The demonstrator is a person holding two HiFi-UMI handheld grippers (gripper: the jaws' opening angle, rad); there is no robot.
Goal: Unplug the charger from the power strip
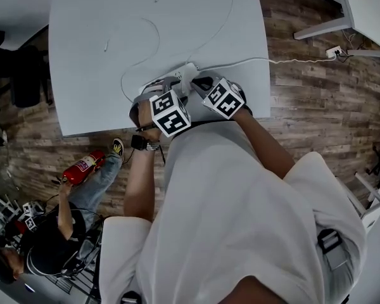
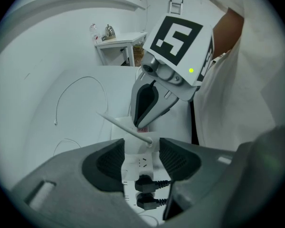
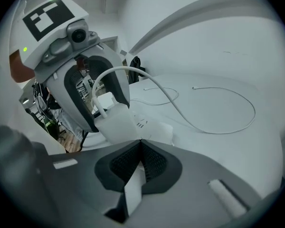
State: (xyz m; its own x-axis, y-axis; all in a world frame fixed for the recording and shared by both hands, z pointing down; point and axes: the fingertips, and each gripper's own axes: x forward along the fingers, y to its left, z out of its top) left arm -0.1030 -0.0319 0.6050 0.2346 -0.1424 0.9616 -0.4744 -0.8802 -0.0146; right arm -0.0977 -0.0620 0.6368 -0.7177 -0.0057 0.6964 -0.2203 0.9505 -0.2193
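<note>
Left gripper view: your left gripper [image 2: 141, 147] is clamped across the white power strip [image 2: 138, 167]. The ribbed dark pads sit on either long side of the strip's smooth plastic body. Two black plugs [image 2: 147, 184] sit in the near sockets, and their cords run off under the right-hand jaw.

Right gripper view: your right gripper [image 3: 140, 144] is clenched, with its tips meeting. A white sliver shows in the wedge behind the tips, and you cannot tell what it is. Just past the tips stands the charger [image 3: 115, 121], a blocky, glossy white cube seated in the strip. The other gripper's grey fingers frame it. A stiff white cable [image 3: 128, 69] arches up from the charger, then thins and loops away loosely.

Seen from the left gripper view, the right tool tilts steeply down, with its narrow tip at the charger's top where the cable leaves.

Head view: both tools meet at the near edge of the matte white table [image 1: 114, 18], with the strip lying at that edge. The marker cubes [image 1: 171, 113] face upward, side by side. Your bare forearms converge from a white shirt, the left nearly straight and the right angled in. The floor is wood plank [image 1: 316, 106]. A red fire extinguisher [image 1: 82, 168] is held by a seated person at lower left.
</note>
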